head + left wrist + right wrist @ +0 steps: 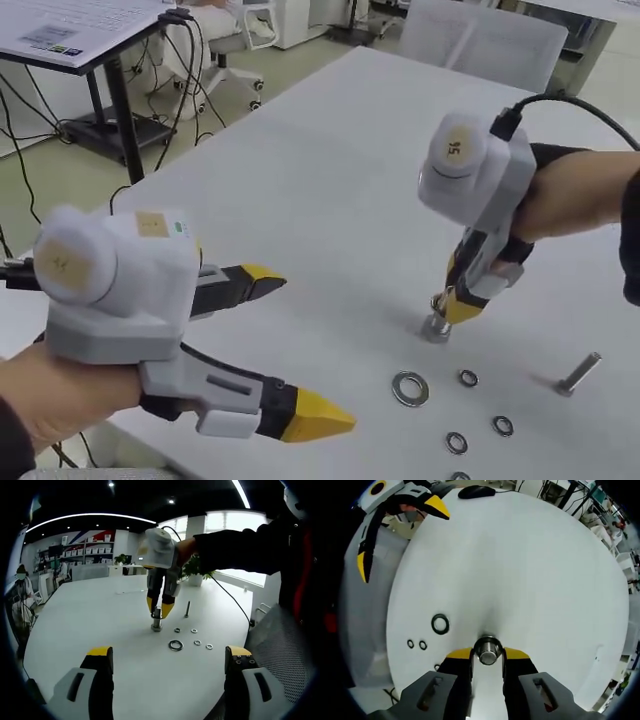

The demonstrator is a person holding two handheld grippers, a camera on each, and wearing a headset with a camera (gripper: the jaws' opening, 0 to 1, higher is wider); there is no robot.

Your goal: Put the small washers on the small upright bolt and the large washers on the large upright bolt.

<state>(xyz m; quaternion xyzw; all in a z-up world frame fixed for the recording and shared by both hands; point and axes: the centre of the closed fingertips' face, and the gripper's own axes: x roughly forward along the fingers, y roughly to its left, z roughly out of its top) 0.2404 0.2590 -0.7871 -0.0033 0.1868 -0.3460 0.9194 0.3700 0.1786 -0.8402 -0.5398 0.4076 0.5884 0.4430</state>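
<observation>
- Washers lie loose on the white table point(330, 180), none of them on the small bolt: one large washer point(410, 388) and four small washers point(468, 378) scattered just beside it, toward the near edge.
- Behind the large washer, the large bolt point(435, 327) stands upright on its head.
- The small bolt point(580, 372) stands apart, off to the right of the small washers; in the left gripper view it looks upright.
- The right gripper point(458, 308) points straight down over the large bolt. Its jaws are drawn narrow, one yellow tip on each side of the bolt's top, and in the right gripper view they seem to press against it. I cannot tell whether a washer sits between them.
- The left gripper point(292, 345) hangs above the table's near-left part, well apart from the bolts, with its jaws spread wide and nothing in them.
</observation>
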